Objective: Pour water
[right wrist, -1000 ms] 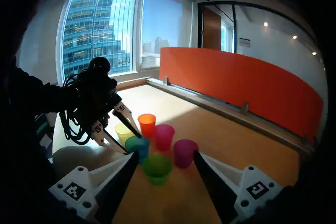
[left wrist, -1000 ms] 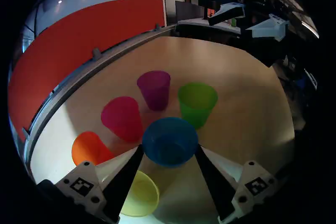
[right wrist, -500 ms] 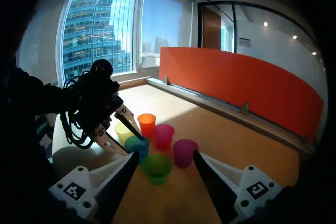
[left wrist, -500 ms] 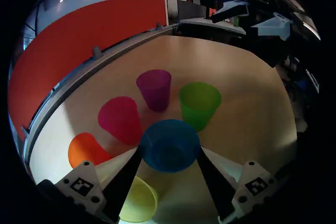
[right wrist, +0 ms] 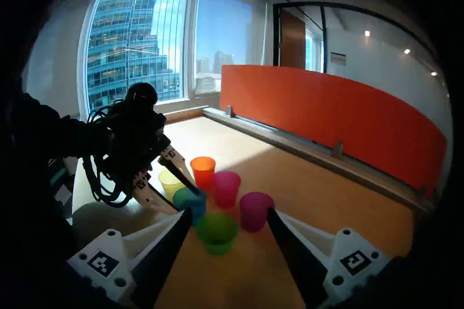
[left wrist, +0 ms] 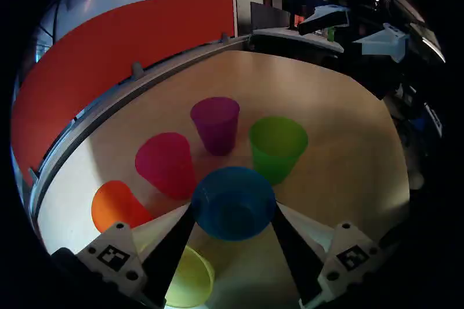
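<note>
Several coloured plastic cups stand clustered on a wooden table [left wrist: 330,106]. My left gripper [left wrist: 232,211] is shut on the blue cup [left wrist: 234,202], one finger against each side of its rim. Around it are the purple cup [left wrist: 215,123], green cup [left wrist: 277,146], pink cup [left wrist: 166,163], orange cup [left wrist: 116,213] and yellow cup [left wrist: 188,277]. From the right gripper view, the left gripper [right wrist: 180,190] grips the blue cup [right wrist: 190,202] in the cluster. My right gripper [right wrist: 228,211] is open, held back from the green cup [right wrist: 216,232] and purple cup [right wrist: 254,210].
An orange partition [right wrist: 336,112] with a metal rail runs along the table's far edge. Large windows [right wrist: 139,42] stand behind the person's dark sleeve [right wrist: 52,135] and the cables. Bare tabletop [right wrist: 348,204] lies to the right of the cups. Desks [left wrist: 290,31] stand beyond the table.
The left gripper view has shifted slightly: the yellow and orange cups slid lower and the blue cup looks a little larger. The right gripper has stayed still.
</note>
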The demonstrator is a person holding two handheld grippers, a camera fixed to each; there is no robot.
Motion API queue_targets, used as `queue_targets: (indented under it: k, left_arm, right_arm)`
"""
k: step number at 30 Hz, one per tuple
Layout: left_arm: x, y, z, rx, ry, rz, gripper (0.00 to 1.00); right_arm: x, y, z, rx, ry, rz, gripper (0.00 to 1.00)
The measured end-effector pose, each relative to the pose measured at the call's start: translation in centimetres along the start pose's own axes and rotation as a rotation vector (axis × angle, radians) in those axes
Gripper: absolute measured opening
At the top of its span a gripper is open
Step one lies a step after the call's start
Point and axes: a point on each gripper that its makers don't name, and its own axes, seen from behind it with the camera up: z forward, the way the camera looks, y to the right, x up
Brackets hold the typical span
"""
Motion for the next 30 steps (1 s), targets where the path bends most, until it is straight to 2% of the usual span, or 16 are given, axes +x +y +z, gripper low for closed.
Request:
queue_targets:
  k: [20, 30]
  left_arm:
    - [0.4, 0.5, -0.7, -0.012, 0.021, -0.009, 0.86]
    - [2.4, 0.4, -2.6, -0.001, 0.084, -0.005, 0.86]
  right_arm:
    - [0.1, 0.1, 0.0, -0.002, 0.001, 0.001, 0.99]
    - [0.5, 0.0, -0.1, -0.007, 0.008, -0.002, 0.99]
